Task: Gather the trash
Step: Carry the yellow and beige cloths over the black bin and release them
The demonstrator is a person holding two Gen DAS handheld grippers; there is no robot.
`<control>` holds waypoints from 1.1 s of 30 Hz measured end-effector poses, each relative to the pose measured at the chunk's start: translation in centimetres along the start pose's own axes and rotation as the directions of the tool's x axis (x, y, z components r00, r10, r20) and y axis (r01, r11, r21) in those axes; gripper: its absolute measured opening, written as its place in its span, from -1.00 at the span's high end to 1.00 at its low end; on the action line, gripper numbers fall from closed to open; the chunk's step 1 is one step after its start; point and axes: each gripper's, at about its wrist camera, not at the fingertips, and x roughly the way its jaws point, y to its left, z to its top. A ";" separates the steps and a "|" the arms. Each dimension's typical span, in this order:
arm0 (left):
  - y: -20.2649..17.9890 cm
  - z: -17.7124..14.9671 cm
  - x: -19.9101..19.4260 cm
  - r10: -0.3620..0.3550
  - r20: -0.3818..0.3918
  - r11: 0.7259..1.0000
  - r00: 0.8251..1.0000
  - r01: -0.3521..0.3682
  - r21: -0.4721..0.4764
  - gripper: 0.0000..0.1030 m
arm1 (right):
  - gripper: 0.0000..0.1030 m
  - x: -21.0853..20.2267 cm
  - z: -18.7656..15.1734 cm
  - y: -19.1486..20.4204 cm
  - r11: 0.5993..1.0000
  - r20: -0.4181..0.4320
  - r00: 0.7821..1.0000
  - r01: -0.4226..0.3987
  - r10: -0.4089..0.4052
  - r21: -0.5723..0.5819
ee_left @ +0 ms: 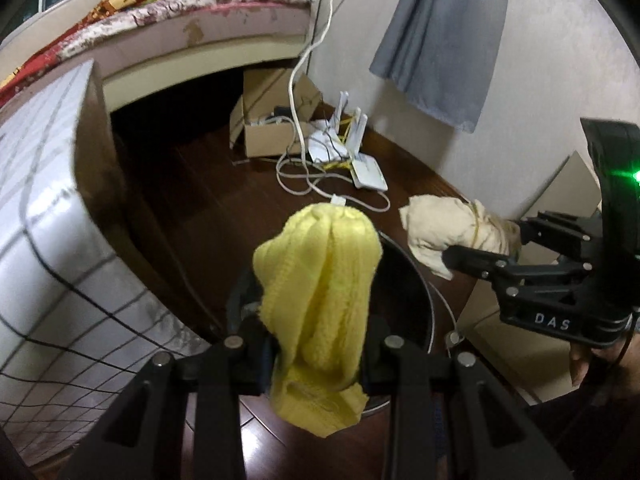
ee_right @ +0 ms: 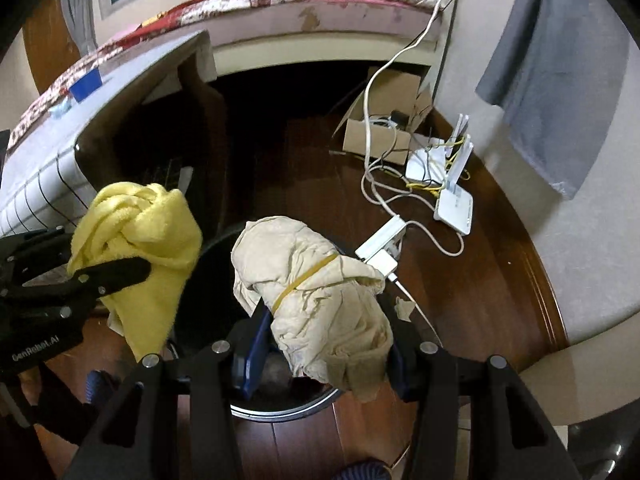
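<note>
Yellow cloth (ee_left: 320, 276) clamped between left fingers (ee_left: 256, 280); beige bundle (ee_right: 320, 300) clamped between right fingers (ee_right: 256, 332), over bin (ee_right: 212, 280).

Two grippers: the left gripper (ee_left: 316, 344) and right gripper (ee_right: 320, 344). Two cloth bundles, one per gripper: a yellow cloth (ee_left: 320, 280) and a beige cloth (ee_right: 320, 300). One bin (ee_right: 216, 280) below them. Beyond: one box (ee_left: 272, 136), two routers (ee_left: 368, 168).
</note>
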 end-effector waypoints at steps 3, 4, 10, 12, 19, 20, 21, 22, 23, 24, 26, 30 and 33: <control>0.2 -0.3 1.3 -0.008 -0.025 1.000 1.000 0.008 -0.010 0.36 | 0.00 1.2 0.3 0.6 1.000 -0.021 1.000 -0.006 0.006 -0.020; 0.3 -0.5 1.6 -0.013 -0.032 1.000 0.999 0.013 -0.015 0.36 | 0.00 1.6 0.3 0.8 1.000 -0.028 1.000 -0.006 0.005 -0.028; 0.9 -1.0 3.0 -0.023 -0.060 0.999 0.998 0.021 -0.031 0.36 | 0.00 4.1 0.3 1.8 0.998 -0.079 0.997 -0.022 0.017 -0.066; 1.0 -1.1 3.3 -0.026 -0.067 0.999 0.997 0.023 -0.034 0.36 | 0.00 4.7 0.2 2.1 0.997 -0.094 0.995 -0.029 0.023 -0.070; 1.5 -1.5 4.8 -0.083 -0.113 0.995 0.990 0.077 -0.056 -0.38 | -0.85 7.3 -0.4 2.5 0.987 -0.159 0.984 0.056 -0.080 -0.149; 1.7 -1.7 5.0 -0.052 -0.116 0.997 0.992 0.046 -0.054 -0.47 | -0.98 7.5 -0.6 2.3 0.983 -0.163 0.980 0.087 -0.113 -0.159; 1.8 -1.9 5.0 -0.013 -0.115 0.999 0.993 0.007 -0.052 -0.57 | -0.98 7.8 -0.7 1.9 0.982 -0.172 0.976 0.103 -0.131 -0.161; 2.2 -2.2 4.9 0.025 -0.116 0.998 0.993 -0.032 -0.059 -0.62 | -0.98 8.0 -0.9 1.5 0.981 -0.193 0.970 0.118 -0.146 -0.153; 2.7 -2.5 4.9 0.051 -0.122 0.995 0.991 -0.061 -0.078 -0.68 | -0.98 8.2 -1.0 0.8 0.981 -0.209 0.965 0.128 -0.157 -0.142; 3.1 -2.8 4.9 0.073 -0.134 0.991 0.988 -0.087 -0.100 -0.86 | -0.98 8.3 -1.1 0.5 0.981 -0.217 0.962 0.139 -0.167 -0.139; 3.7 -3.4 4.8 0.091 -0.141 0.987 0.986 -0.107 -0.117 -0.91 | -0.98 8.3 -1.4 0.2 0.978 -0.220 0.959 0.148 -0.178 -0.149; 3.7 -4.1 4.6 0.123 -0.143 0.983 0.982 -0.140 -0.122 -0.92 | -0.98 8.0 -1.6 0.5 0.978 -0.216 0.962 0.131 -0.165 -0.160; 3.7 -4.0 4.2 0.128 -0.132 0.982 0.983 -0.144 -0.119 -0.92 | -0.98 7.7 -1.6 1.1 0.978 -0.209 0.966 0.120 -0.155 -0.169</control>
